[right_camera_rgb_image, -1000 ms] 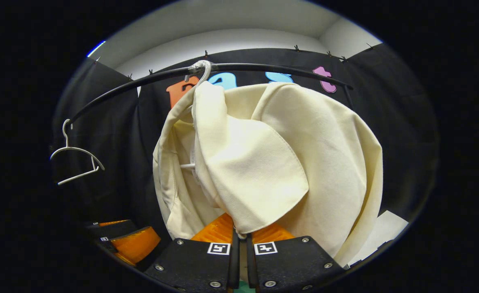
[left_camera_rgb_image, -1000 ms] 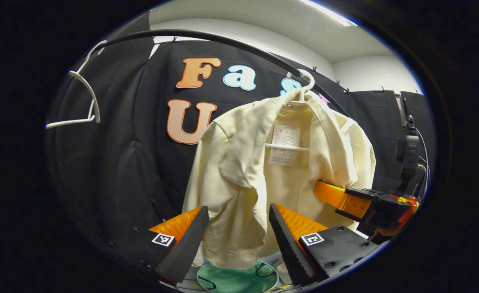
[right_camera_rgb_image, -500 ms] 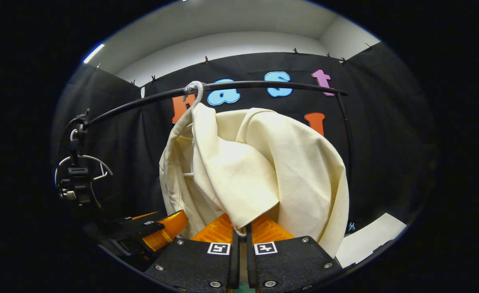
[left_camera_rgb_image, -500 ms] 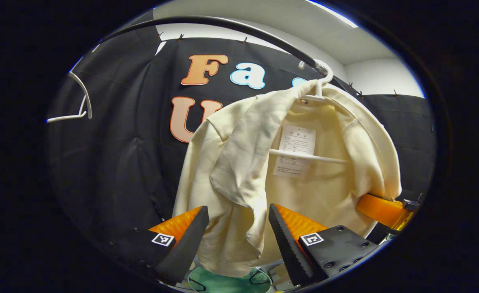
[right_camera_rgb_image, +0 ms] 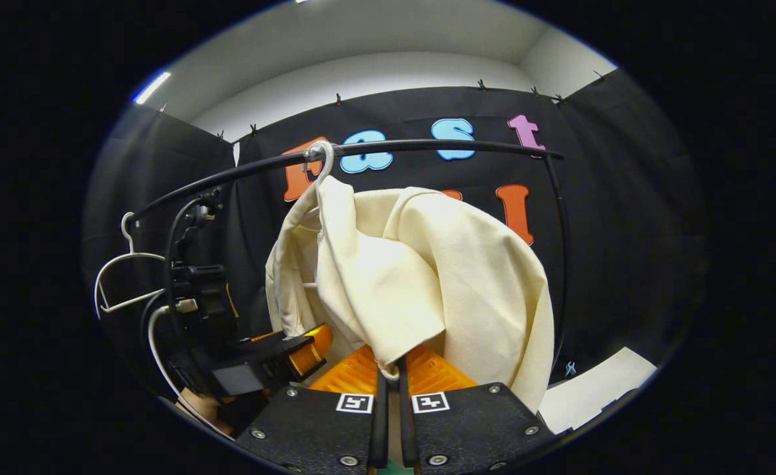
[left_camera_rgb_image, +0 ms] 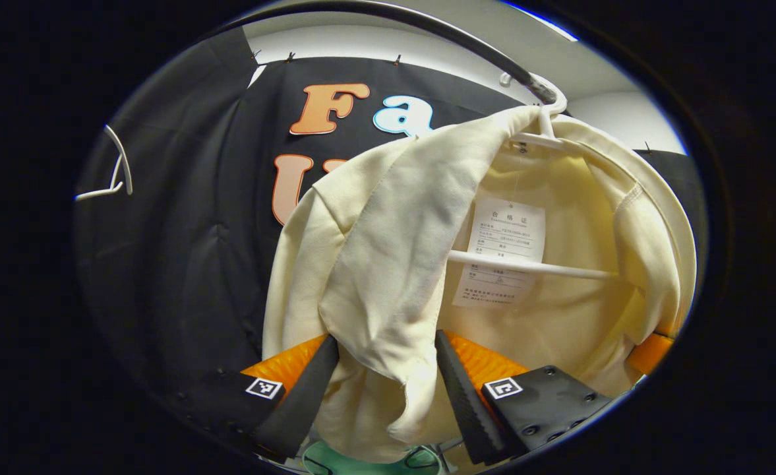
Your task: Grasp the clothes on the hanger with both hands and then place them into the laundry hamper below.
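Under the black rail [right_camera_rgb_image: 427, 144], right gripper [right_camera_rgb_image: 388, 389] pinches the cream jacket [right_camera_rgb_image: 420, 277]; left gripper [left_camera_rgb_image: 388, 389] gapes around its flap.

Your left gripper [left_camera_rgb_image: 384, 389]: fingers apart around jacket [left_camera_rgb_image: 427, 264] fold, bottom centre | hanger [left_camera_rgb_image: 546, 112] on rail [left_camera_rgb_image: 427, 26], upper right

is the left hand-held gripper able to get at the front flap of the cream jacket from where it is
Probably yes: the left hand-held gripper stands open with the cream fabric jacket flap hanging between its fingers, nothing in between, so closing should pinch it.
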Demonstrator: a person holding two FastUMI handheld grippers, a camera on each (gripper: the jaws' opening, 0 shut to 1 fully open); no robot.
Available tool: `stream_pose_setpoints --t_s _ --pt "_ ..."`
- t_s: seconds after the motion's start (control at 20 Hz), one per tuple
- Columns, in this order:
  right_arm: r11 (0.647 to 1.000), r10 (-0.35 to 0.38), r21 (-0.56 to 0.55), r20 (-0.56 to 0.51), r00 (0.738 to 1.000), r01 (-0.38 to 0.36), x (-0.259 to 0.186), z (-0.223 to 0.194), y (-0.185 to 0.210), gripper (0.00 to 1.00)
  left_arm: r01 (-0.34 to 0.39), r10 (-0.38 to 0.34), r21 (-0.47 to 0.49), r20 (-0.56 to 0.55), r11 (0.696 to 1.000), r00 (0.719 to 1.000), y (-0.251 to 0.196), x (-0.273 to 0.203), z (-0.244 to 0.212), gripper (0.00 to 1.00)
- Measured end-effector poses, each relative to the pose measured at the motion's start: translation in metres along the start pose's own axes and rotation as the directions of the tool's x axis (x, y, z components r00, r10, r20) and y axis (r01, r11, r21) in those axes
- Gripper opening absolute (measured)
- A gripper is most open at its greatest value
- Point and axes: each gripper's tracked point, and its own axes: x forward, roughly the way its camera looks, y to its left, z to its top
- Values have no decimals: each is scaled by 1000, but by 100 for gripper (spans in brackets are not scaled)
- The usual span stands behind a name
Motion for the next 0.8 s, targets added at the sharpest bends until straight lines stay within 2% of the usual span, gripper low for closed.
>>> stream_pose_setpoints --t_s 0.05,0.15,0.25,0.35,0.4,0.45,0.5,0.65,0.8 --pt "1000 -4 0 2 1000 4 -1 1 0 7 9 -9 2 -8 1000 1000 -1 2 -1 99" --pt "1000 -14 5 10 1000 14 -4 5 -1 7 14 -13 6 -17 1000 1000 2 -1 -3 80" --pt "1000 -13 2 23 1000 13 -7 11 1 7 -1 2 8 -35 1000 999 10 -6 -2 54" --pt "1000 -6 -1 33 999 6 -9 16 1 6 19 -19 -10 -75 1000 997 10 -14 -3 33" --pt "1000 -8 3 41 999 8 -11 19 1 6 50 -52 -24 -105 998 993 7 -16 -7 36" --pt "1000 -13 10 50 999 13 -13 24 -1 6 39 -41 -22 -126 999 991 14 -18 -7 36" --pt "1000 -17 16 59 998 16 -16 27 -2 6 44 -45 -7 -126 999 991 19 -23 -3 13" --pt "1000 -29 6 89 996 29 -24 46 -6 5 46 -39 87 -85 995 996 35 -37 16 8" --pt "999 -50 -7 124 991 51 -36 71 -15 3 -14 13 131 6 991 1000 63 -52 56 7"
